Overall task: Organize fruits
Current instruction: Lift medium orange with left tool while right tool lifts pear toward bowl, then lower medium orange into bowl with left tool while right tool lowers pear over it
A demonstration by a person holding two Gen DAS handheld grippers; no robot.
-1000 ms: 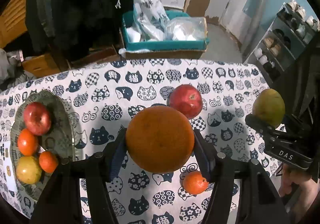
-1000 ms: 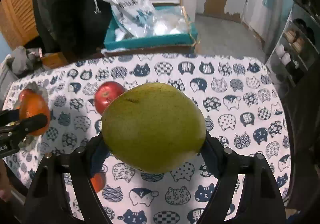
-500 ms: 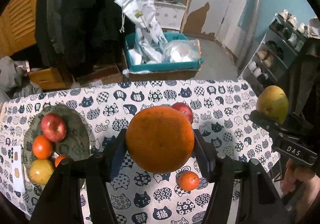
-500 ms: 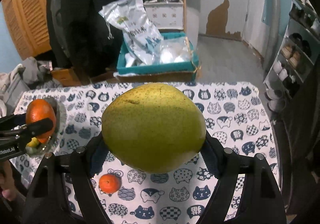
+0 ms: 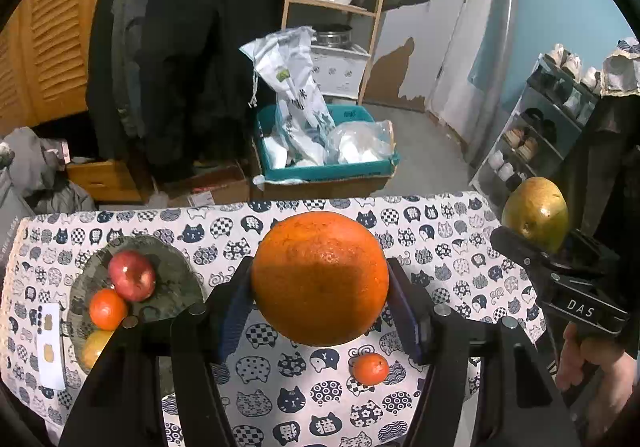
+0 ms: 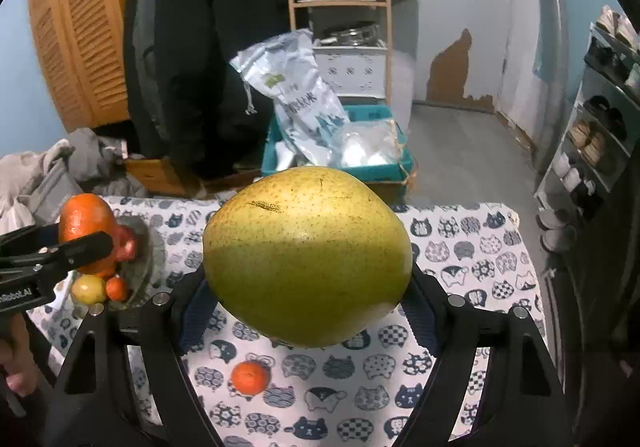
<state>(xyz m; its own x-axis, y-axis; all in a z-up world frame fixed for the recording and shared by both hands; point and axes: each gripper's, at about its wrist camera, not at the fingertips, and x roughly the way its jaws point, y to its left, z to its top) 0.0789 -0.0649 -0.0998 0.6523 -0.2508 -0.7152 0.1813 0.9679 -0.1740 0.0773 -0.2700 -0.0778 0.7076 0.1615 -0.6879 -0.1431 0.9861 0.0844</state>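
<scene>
My left gripper (image 5: 320,283) is shut on a large orange (image 5: 320,279) and holds it high above the table. My right gripper (image 6: 308,259) is shut on a yellow-green pear (image 6: 308,255), also held high; that pear shows in the left wrist view (image 5: 536,213). A grey-green plate (image 5: 176,271) at the table's left holds a red apple (image 5: 132,275), a tangerine (image 5: 107,308) and a yellow fruit (image 5: 94,347). A small tangerine (image 5: 370,368) lies loose on the cloth; it also shows in the right wrist view (image 6: 250,377).
The table has a cat-print cloth (image 5: 440,247). A white card (image 5: 50,343) lies left of the plate. Beyond the far edge stand a teal box of bags (image 5: 324,151), hanging dark coats (image 5: 184,47), a wooden shelf (image 5: 336,3) and a shoe rack (image 5: 552,127).
Both grippers have risen and drawn back from the table with their fruit. The table now looks smaller and lower, and the loose red apple is hidden behind the orange.
</scene>
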